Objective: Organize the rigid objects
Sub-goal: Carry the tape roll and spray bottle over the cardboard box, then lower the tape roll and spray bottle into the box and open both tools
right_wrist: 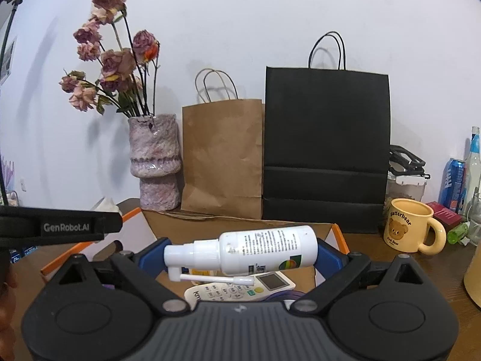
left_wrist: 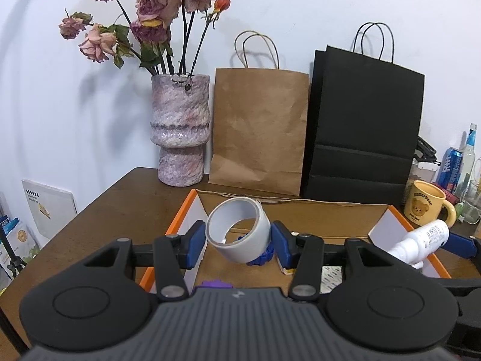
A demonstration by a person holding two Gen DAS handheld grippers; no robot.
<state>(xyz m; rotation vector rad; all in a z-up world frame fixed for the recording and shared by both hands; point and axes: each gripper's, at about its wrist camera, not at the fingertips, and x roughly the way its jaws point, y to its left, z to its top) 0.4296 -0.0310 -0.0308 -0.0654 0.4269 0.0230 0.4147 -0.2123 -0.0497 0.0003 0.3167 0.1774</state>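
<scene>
A: What is the biggest thing in view?
B: The dark brown wooden worktop. Against the white wall at its back stand a tall black paper carrier bag, a brown kraft paper bag and a mottled pink ceramic vase holding dried roses.

A: And in front of them?
B: An open cardboard box with orange edges. Both tools hang over it. In the right wrist view a white remote control with grey buttons lies in the box.

A: Off to the right?
B: A yellow mug printed with a bear stands on the worktop beside the box, with a blue can behind it.

A: What does the left gripper carry?
B: A white roll of wide tape, tilted, above a blue ridged piece in the box. The blue-padded jaws are clamped on its two sides.

A: The right gripper?
B: Its jaws are clamped on a white plastic spray bottle with a long thin nozzle, held lying sideways above the remote, nozzle end towards the left.
</scene>
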